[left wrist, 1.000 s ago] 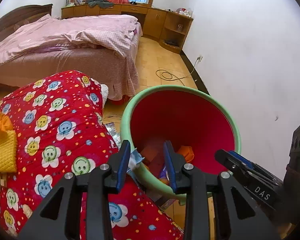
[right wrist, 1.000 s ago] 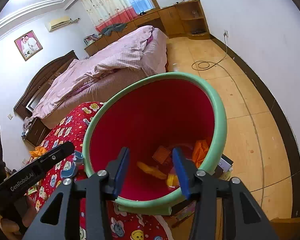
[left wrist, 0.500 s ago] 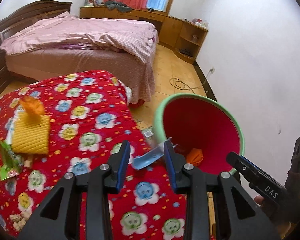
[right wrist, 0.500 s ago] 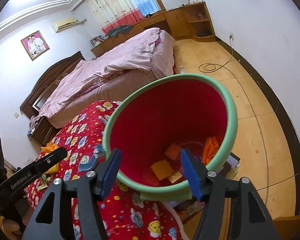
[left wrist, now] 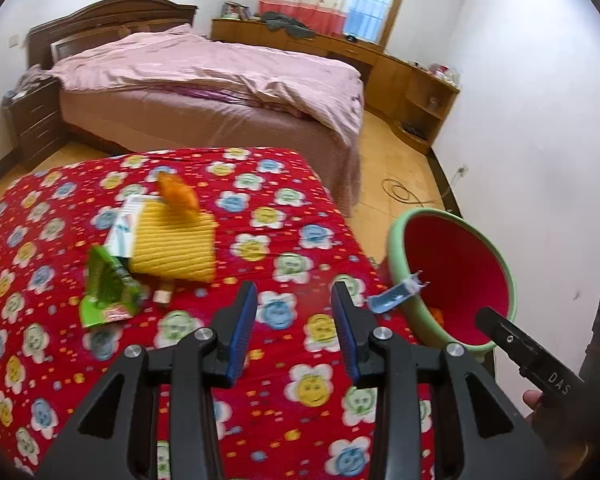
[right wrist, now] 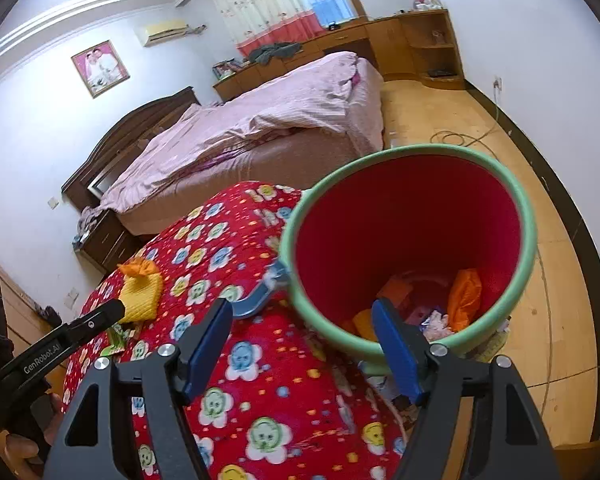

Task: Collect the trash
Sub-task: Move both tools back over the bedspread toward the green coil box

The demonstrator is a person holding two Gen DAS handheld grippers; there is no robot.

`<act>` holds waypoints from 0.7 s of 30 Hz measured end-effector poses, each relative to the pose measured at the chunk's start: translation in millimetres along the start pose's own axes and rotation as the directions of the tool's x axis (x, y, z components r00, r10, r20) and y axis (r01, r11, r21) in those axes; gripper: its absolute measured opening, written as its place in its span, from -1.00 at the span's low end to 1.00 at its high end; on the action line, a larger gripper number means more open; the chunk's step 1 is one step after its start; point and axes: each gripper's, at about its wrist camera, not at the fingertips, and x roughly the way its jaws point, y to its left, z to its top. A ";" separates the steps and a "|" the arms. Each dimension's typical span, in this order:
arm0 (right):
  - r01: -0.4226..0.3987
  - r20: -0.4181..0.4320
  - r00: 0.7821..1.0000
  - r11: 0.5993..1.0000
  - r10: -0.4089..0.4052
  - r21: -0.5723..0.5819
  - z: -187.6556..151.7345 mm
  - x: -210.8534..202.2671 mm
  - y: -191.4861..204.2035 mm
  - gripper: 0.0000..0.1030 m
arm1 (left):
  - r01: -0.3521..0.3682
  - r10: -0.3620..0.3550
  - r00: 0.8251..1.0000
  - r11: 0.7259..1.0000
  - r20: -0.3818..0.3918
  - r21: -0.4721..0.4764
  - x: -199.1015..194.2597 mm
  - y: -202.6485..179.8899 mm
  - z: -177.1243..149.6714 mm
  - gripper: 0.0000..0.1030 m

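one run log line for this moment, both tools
left tool: open, empty, above blanket | right tool: open, empty, at bin rim | blue wrapper: against bin rim

Left gripper point(left wrist: 294, 320) now back over the red blanket point(left wrist: 260, 240), away from the bin point(left wrist: 396, 252); right gripper point(right wrist: 304, 344) wider.

A home bedroom: a bed point(left wrist: 220, 92) with pink bedding, wooden cabinets point(left wrist: 400, 76), curtained window point(right wrist: 284, 0), framed portrait point(right wrist: 100, 68).
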 end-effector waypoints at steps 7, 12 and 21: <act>-0.018 -0.017 1.000 0.999 0.018 -0.044 -7.3 3.5 26.6 0.51 | -0.040 0.041 0.999 0.998 0.015 -0.044 -15.3 34.3 -3.0 -0.22; -0.033 -0.033 0.999 0.997 0.031 -0.064 -11.8 8.7 42.5 0.58 | -0.081 0.083 0.996 0.995 0.025 -0.064 -23.2 54.1 -5.8 -0.02; -0.057 -0.066 0.997 0.993 0.050 -0.101 -22.7 23.1 72.5 0.66 | -0.155 0.158 0.987 0.983 0.022 -0.103 -31.6 91.5 -12.1 0.07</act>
